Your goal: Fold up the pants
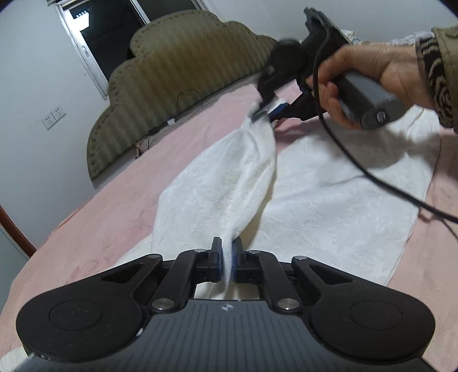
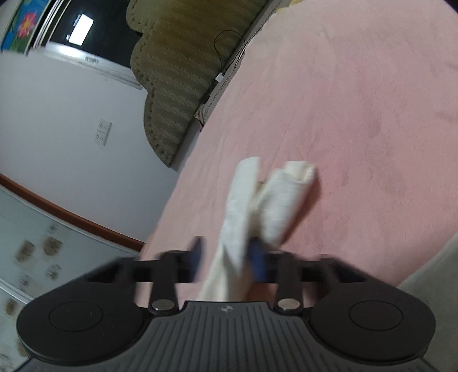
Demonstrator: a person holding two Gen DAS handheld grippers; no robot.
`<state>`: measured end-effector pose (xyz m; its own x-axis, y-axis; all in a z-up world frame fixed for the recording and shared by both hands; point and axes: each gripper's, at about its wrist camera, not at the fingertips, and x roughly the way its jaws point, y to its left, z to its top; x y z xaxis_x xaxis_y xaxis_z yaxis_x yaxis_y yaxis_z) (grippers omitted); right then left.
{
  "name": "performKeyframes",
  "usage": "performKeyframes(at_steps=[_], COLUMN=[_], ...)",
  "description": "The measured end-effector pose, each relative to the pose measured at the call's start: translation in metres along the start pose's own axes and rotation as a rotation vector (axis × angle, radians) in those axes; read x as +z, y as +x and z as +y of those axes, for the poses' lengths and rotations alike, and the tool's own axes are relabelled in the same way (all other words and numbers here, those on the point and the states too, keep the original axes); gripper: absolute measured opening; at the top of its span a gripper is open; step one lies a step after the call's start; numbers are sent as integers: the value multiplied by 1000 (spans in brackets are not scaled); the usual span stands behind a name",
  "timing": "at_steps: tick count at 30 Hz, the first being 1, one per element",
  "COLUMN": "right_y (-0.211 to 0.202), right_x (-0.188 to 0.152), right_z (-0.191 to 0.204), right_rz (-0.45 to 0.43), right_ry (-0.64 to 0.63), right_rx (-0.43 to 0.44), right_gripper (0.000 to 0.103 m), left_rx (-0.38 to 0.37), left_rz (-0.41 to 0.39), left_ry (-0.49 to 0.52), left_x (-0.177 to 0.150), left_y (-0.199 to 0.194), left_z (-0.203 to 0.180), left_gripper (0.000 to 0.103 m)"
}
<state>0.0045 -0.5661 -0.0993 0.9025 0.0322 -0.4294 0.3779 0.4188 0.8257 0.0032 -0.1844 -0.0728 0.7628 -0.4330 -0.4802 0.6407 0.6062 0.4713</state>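
Observation:
White textured pants lie spread on a pink bed. My left gripper is shut on a raised fold of the pants, with the cloth pinched between its blue pads. The fold stretches away from it up to my right gripper, held in a hand at the upper right, which grips the far end of the same fold. In the right wrist view the right gripper shows blurred, with a bunched end of the white pants between its blue pads and sticking out above the bed.
A striped olive headboard runs along the bed's far side against a white wall with sockets. A black cable trails from the right gripper across the pants. A window is behind the headboard.

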Motion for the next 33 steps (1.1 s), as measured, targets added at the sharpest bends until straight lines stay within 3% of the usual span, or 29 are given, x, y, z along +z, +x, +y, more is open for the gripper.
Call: performKeyframes(at_steps=[4,8,12,15,18,23,33], right_y=[-24,-72,-130,-170,-196,-213,-214], right_x=[-2,-2,-15,-34,-55,-79,-68], right_z=[14,28,28,7,-21,-51,-68], right_rz=[-90,-187,-248,-252,-244,-214,-205], right_ry=[-87,-168,-240,-220,-143,-8,43], right_rx=[11,15,-45,-117,-180,-198,-164], right_gripper=[7,7,7,7,7,7,9], left_rx=[-32,-131,-255,-320,-332,-328,-325], left_rz=[-52,-91,-96,-91,-91,-85,-56], left_ry=[-56,-104,-80,-42,7,53,14], left_x=[7,15,14,6,-1,-11,-7], left_y=[-15,-31,-43,-49,-54,-57,-45], left_z=[8,12,5,-4,-13,-20,-16], left_gripper=[7,7,6,7,6,7,8])
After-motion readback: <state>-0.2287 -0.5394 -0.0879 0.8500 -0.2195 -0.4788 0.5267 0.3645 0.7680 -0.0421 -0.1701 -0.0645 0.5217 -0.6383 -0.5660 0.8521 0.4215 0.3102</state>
